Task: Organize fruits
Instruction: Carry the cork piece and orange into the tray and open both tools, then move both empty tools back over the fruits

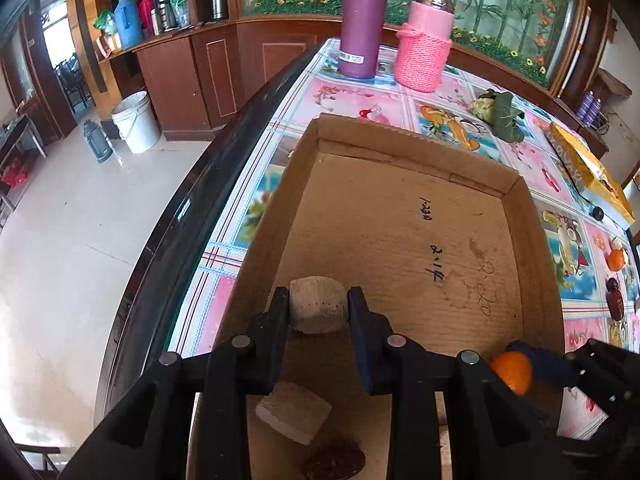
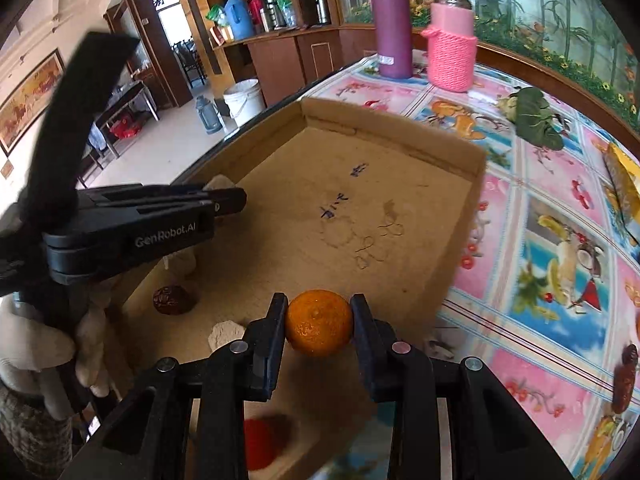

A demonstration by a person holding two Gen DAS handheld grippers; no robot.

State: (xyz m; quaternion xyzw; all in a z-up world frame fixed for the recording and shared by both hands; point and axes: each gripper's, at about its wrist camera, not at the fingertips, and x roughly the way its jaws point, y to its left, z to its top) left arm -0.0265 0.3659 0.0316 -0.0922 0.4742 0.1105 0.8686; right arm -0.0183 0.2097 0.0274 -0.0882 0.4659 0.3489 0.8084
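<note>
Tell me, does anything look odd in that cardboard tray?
Yes: the shallow brown cardboard tray holds pale, sawn-looking chunks, one gripped by the left gripper, another lying below. They hardly look like fruit, unlike the right gripper's small orange.

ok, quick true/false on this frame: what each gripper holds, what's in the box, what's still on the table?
1. The left gripper holds an orange. False: it is shut on a pale beige chunk.
2. The right gripper is shut on an orange. True.
3. The cardboard box is empty. False: a dark red fruit lies inside.
4. A purple bottle stands upright on the table. True.
</note>
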